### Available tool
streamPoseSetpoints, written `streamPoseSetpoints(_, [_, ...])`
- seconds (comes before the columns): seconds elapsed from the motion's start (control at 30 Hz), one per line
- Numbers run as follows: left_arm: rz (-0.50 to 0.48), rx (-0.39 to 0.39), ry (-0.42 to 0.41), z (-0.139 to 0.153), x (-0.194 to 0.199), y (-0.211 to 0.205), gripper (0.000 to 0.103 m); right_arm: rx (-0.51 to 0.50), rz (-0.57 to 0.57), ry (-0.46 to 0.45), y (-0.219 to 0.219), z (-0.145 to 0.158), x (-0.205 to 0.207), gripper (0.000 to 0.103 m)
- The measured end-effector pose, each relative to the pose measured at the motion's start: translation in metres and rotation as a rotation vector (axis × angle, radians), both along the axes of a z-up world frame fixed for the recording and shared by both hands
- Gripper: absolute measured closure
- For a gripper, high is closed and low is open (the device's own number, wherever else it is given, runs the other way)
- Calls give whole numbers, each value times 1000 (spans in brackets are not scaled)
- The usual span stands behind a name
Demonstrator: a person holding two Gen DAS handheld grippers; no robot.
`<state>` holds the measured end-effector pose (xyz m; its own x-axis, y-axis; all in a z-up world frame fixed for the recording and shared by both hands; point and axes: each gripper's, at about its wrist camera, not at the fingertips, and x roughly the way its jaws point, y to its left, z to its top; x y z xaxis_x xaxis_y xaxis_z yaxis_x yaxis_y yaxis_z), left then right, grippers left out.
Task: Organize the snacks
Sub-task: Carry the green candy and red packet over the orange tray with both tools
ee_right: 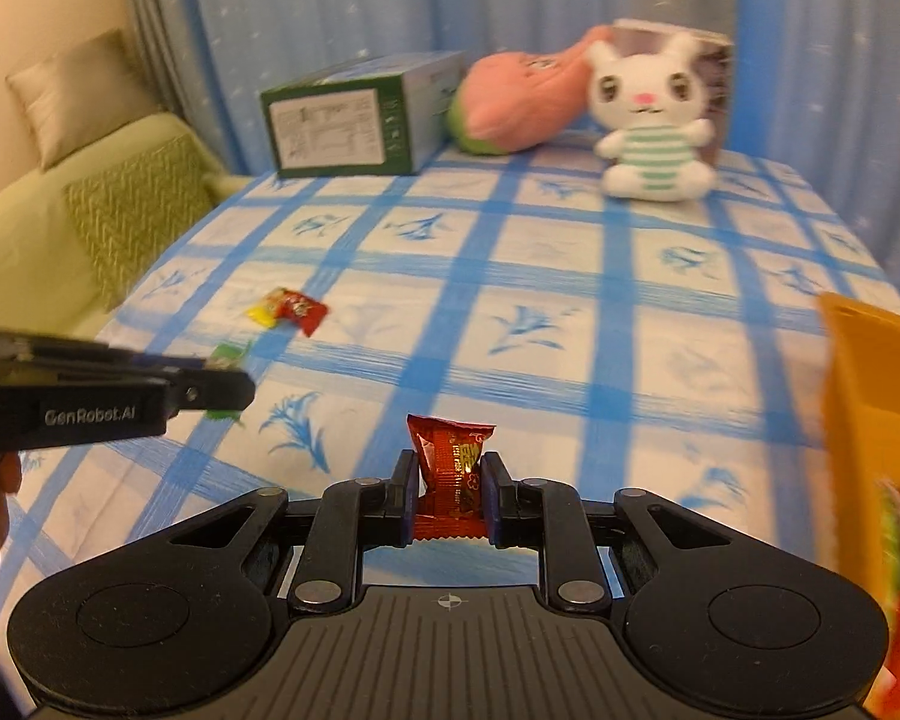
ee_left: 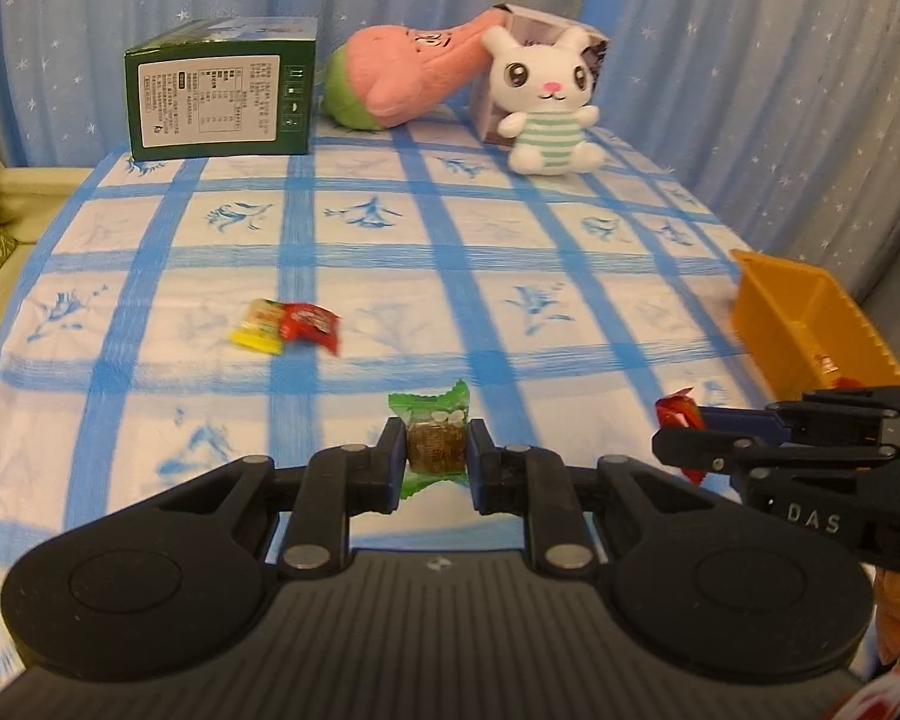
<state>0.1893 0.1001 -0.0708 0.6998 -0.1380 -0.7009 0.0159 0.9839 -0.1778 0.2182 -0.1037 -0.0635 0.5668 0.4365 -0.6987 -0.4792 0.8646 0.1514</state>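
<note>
My left gripper (ee_left: pixel 437 450) is shut on a green-wrapped snack (ee_left: pixel 435 441), held above the checked cloth. My right gripper (ee_right: pixel 448 480) is shut on a red-wrapped snack (ee_right: pixel 450 468), also off the cloth. In the left wrist view the right gripper (ee_left: pixel 678 426) comes in from the right with the red wrapper (ee_left: pixel 678 409) at its tip. In the right wrist view the left gripper (ee_right: pixel 234 375) reaches in from the left, green wrapper (ee_right: pixel 229 354) showing. A yellow snack (ee_left: pixel 259 327) and a red snack (ee_left: pixel 312 324) lie together on the cloth. An orange bin (ee_left: pixel 810 324) stands at the right edge with snacks inside.
At the back of the table stand a green box (ee_left: pixel 222 90), a pink and green plush (ee_left: pixel 402 75) and a white rabbit plush (ee_left: pixel 549 102) against a small carton (ee_left: pixel 528 21). Blue starred curtains hang behind. A sofa with cushions (ee_right: pixel 90 192) is left of the table.
</note>
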Motion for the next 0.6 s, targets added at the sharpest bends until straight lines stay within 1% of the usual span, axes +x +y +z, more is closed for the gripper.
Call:
streamPoseSetpoints(0.17, [24,-1,-4,17,-25,-26,85,25,-43,-20,-30,22,-25,81])
streamPoseSetpoints(0.3, [24,-9,-8,31,-44,-45,85,47,-76,-32,-51,38,-46,81])
streamPoseSetpoints(0.6, [-17,-20,-24,55,-75,-89,85,64,-152,-56,-95,59,-83,81])
